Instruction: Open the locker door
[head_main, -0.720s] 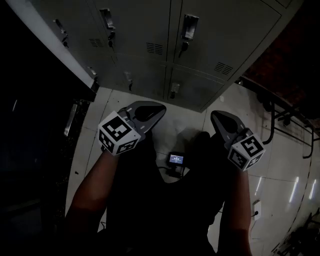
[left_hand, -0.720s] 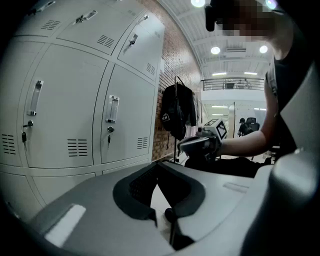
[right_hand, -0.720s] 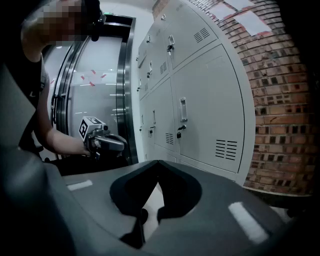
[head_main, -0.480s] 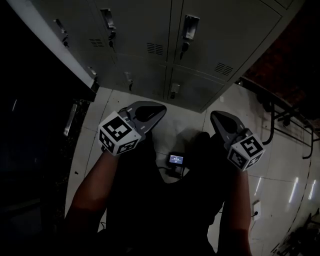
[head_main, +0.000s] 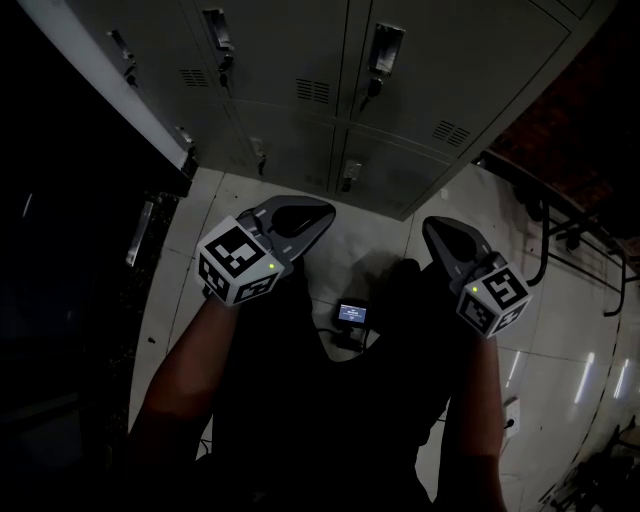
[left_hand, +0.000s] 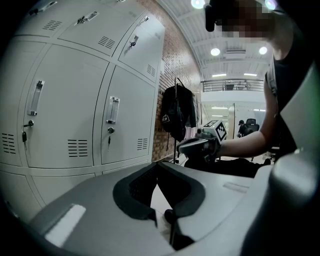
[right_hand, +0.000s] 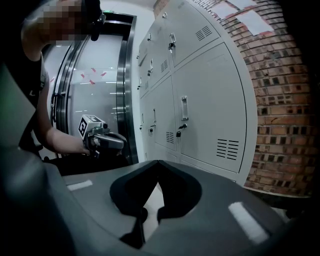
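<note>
A bank of grey metal lockers (head_main: 330, 110) stands ahead of me, each door shut, with a vertical handle (head_main: 384, 48) and a keyed lock. My left gripper (head_main: 322, 212) and my right gripper (head_main: 430, 226) hang side by side above the floor, short of the lockers and touching nothing. In the left gripper view the jaws meet at the tips, with locker doors (left_hand: 127, 120) beyond and the right gripper (left_hand: 197, 145) alongside. The right gripper view shows its jaws shut too, a locker door (right_hand: 210, 110) with its handle (right_hand: 184, 107) ahead, and the left gripper (right_hand: 102, 140) at left.
A small device with a lit screen (head_main: 351, 314) lies on the white tiled floor (head_main: 375, 245) between my arms. A dark jacket (left_hand: 177, 112) hangs on a rack by the brick wall (right_hand: 285, 100). A dark glass doorway (right_hand: 100, 75) lies to the left, a metal rail (head_main: 560, 225) to the right.
Both grippers have edged slightly forward toward the lockers. A small green light now shows on each marker cube. Jaws stay as they were.
</note>
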